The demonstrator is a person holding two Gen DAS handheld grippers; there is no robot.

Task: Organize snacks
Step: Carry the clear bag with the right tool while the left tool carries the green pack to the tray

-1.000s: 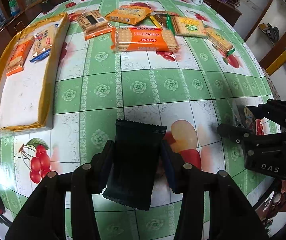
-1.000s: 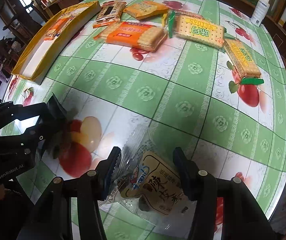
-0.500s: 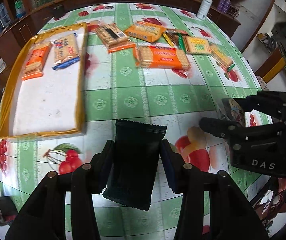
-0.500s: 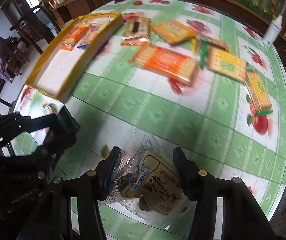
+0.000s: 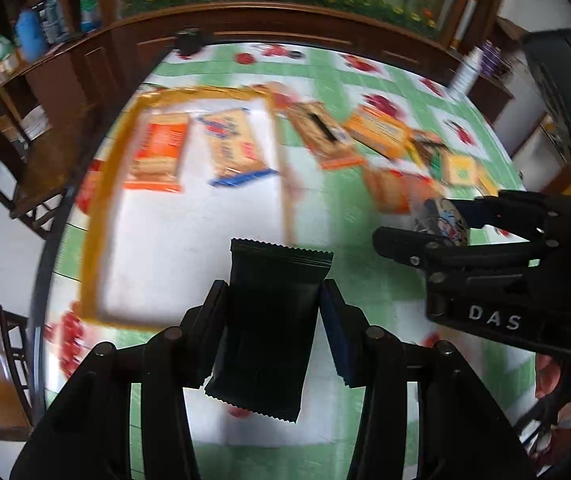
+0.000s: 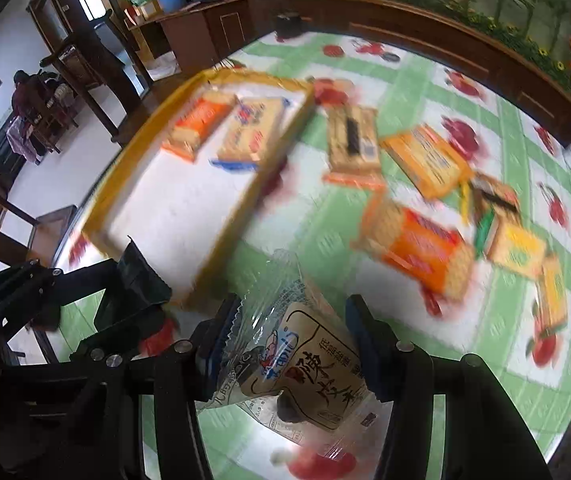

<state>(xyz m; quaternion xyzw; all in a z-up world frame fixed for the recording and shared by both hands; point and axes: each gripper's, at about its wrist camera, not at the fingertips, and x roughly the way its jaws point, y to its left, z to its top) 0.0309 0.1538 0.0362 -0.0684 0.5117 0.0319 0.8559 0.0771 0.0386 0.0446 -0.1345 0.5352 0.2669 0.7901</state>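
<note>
Fingers (image 5: 331,320) tilted down, clamping black packet (image 5: 269,320).

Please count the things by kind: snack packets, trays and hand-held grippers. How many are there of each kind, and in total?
Snack packets: 10 (2 in tray, 6 loose on table, 2 held)
Tray: 1
Hand-held grippers: 2 (left hand-held gripper, right hand-held gripper)
Total: 13

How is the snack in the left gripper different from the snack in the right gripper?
The black packet in the left gripper is opaque, plain and flat; the clear bag in the right gripper is transparent and crinkled, with a beige printed label. The black packet has straight, zigzag-cut ends; the clear bag looks irregular. Both are clamped between closed jaws above the table.
</note>
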